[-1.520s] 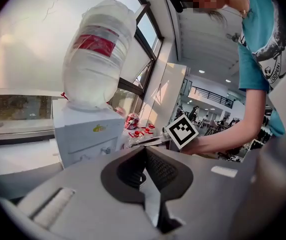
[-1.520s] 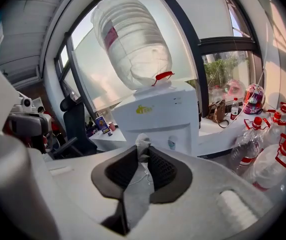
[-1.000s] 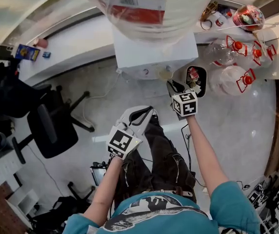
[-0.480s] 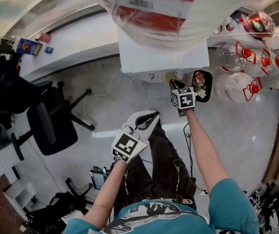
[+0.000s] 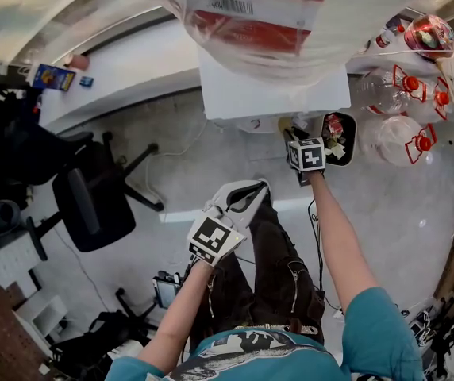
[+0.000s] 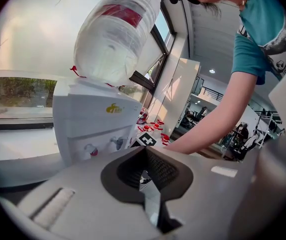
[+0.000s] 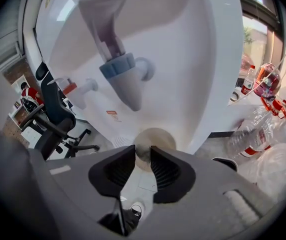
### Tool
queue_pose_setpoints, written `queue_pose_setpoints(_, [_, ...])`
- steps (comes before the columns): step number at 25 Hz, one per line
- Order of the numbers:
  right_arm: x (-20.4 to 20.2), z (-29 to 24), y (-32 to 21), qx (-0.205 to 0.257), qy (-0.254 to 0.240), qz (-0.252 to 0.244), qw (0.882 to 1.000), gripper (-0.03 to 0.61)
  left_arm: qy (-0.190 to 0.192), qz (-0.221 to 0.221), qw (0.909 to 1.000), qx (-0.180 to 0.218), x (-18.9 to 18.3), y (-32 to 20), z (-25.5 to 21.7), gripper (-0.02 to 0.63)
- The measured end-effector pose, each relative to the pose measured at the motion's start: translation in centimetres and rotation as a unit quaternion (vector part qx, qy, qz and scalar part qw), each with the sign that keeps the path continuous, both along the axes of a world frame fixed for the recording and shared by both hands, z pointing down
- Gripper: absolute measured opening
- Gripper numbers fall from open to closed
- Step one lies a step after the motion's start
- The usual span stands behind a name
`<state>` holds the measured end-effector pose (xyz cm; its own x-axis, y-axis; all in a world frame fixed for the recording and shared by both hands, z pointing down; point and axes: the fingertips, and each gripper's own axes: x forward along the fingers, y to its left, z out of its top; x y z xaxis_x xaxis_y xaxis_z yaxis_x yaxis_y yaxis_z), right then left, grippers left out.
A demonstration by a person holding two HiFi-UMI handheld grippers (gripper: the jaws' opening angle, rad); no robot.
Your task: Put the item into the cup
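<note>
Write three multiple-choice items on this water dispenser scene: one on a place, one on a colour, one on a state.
1. Where is the paper cup?
A. On a shelf
B. Between the jaws of the right gripper, below the blue tap
C. Upside down on the big bottle

2. What colour are the caps of the clear water jugs?
A. Red
B. Green
C. Black

3. What state is the left gripper in?
A. Wide open
B. Shut on a spoon
C. Shut, holding nothing

Answers:
1 B: the right gripper view shows the cup between the jaws, beneath the tap.
2 A: the head view shows red caps.
3 C: in the left gripper view the jaws meet with nothing between them.
</note>
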<state>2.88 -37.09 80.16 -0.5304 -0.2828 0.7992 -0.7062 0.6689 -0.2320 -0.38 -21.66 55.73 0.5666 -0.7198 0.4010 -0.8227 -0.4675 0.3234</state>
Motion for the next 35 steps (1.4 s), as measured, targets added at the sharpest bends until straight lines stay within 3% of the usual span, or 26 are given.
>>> queue_pose_setpoints(20, [-0.1, -4.8, 2.1, 0.014, -0.055, -0.002, 0.998, 0.104, -0.017, -0.003, 0.9998, 0.006, -0.7, 0.9, -0.9, 0.012])
queue_pose_setpoints(30, [0.4, -13.0, 5.9, 0.047, -0.102, -0.067, 0.991, 0.098, -0.042, -0.015, 0.9987, 0.026, -0.9, 0.1, -3.8, 0.014])
queue_pose_setpoints(35, [0.7, -19.0, 6.5, 0.074, -0.151, -0.057, 0.984, 0.074, -0.048, -0.017, 0.9981, 0.034, -0.8, 0.4, -5.6, 0.012])
